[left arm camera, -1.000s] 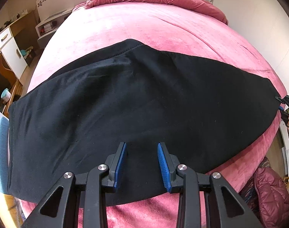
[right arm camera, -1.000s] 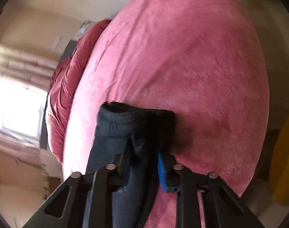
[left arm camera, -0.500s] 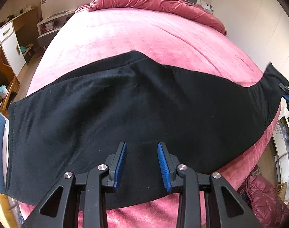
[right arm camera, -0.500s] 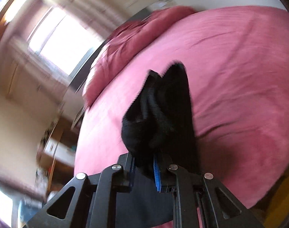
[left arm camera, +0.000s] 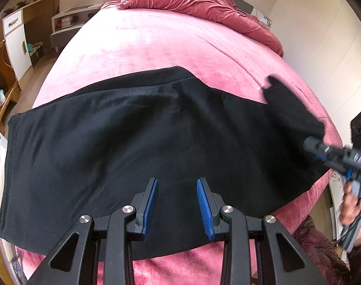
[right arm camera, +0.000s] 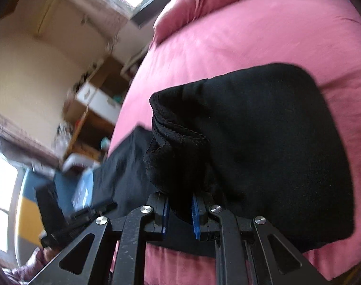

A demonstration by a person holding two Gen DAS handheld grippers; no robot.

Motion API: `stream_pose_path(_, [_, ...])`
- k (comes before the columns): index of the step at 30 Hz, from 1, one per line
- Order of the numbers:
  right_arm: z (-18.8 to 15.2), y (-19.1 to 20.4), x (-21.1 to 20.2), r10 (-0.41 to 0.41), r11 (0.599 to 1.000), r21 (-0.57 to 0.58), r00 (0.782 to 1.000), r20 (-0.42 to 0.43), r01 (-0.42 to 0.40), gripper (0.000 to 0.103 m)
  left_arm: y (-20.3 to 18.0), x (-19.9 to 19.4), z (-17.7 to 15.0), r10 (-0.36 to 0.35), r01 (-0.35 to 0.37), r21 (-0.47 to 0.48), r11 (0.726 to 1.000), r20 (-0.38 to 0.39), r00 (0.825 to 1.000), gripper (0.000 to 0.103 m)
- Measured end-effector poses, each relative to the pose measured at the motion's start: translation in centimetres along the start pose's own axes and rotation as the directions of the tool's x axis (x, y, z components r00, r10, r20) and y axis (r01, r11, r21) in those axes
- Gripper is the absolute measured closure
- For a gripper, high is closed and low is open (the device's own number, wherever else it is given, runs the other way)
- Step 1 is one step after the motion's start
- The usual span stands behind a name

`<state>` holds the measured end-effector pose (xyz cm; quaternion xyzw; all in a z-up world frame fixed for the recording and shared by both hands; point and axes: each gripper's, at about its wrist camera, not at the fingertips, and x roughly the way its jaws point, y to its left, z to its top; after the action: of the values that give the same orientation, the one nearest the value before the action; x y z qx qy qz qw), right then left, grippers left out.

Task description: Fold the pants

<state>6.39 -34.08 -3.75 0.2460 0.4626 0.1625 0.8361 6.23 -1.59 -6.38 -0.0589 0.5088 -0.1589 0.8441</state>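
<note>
The black pants (left arm camera: 137,147) lie spread across the pink bed (left arm camera: 161,47), along its near edge, with the waistband end toward the bed's left edge. The left tool (left arm camera: 178,190) hangs over the middle of the pants near the bed's front edge; its blue pads are spread apart and grip nothing. The right tool (right arm camera: 179,210) is clenched on the cuff end (right arm camera: 178,142) of the pants, raised off the bed at its right edge, the fabric bunched between the pads. A rumpled red duvet (left arm camera: 192,2) lies at the bed's far end.
</note>
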Motion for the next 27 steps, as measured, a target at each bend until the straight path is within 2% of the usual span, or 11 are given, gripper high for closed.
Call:
stream_pose_path(3, [-1.6,1.1,2.7,-0.031,0.998,-0.05,0.997,-0.066,0.027,0.087,-0.4,0.4,0.1,-0.01,0.01,-0.005,1.0,0.001,1.0,0.069])
stream_pose_path(4, [-2.7,1.2,2.7,-0.037,0.998,-0.057,0.996,-0.078,0.032,0.087,-0.4,0.2,0.2,-0.013,0.013,-0.001,1.0,0.004,1.0,0.069])
stream_pose_path(8, [-3.5,1.8,4.6,-0.102,0.99,-0.11,0.989,-0.104,0.091,0.087,-0.9,0.5,0.7,-0.025,0.025,0.017,1.0,0.003,1.0,0.069])
stream_pose_path(14, [-4.1,2.7,5.3,-0.179,0.965,-0.213,0.978,-0.104,0.154,0.086,-2.1,1.2,1.4,-0.091,0.091,0.001,0.996,-0.036,0.995,0.069])
stream_pose_path(19, [-4.2,3.5,5.6,-0.195,0.956,-0.243,0.976,-0.1,0.166,0.083,-3.8,1.4,1.9,-0.078,0.08,0.046,0.996,-0.033,0.996,0.068])
stream_pose_path(21, [-3.9,3.7,5.4,-0.187,0.955,-0.251,0.977,-0.101,0.157,0.081,-4.3,1.7,2.1,-0.106,0.108,0.046,0.993,-0.044,0.993,0.067])
stream_pose_path(22, [-3.9,3.7,5.2,-0.178,0.957,-0.249,0.978,-0.108,0.147,0.079,-4.5,1.8,2.2,-0.122,0.124,0.043,0.991,-0.051,0.991,0.065])
stream_pose_path(23, [-3.9,3.6,4.8,-0.159,0.962,-0.243,0.981,-0.116,0.127,0.077,-4.7,2.0,2.4,-0.143,0.146,0.034,0.989,-0.062,0.988,0.059])
stream_pose_path(25, [-3.8,3.5,4.1,-0.105,0.973,-0.22,0.985,-0.134,0.074,0.057,-4.7,2.5,2.6,-0.208,0.208,-0.015,0.978,-0.088,0.974,0.045])
stream_pose_path(27, [-4.1,3.4,3.1,-0.068,0.976,-0.213,0.988,-0.138,0.038,0.049,-4.6,3.0,2.8,-0.27,0.264,-0.068,0.962,-0.103,0.957,0.044])
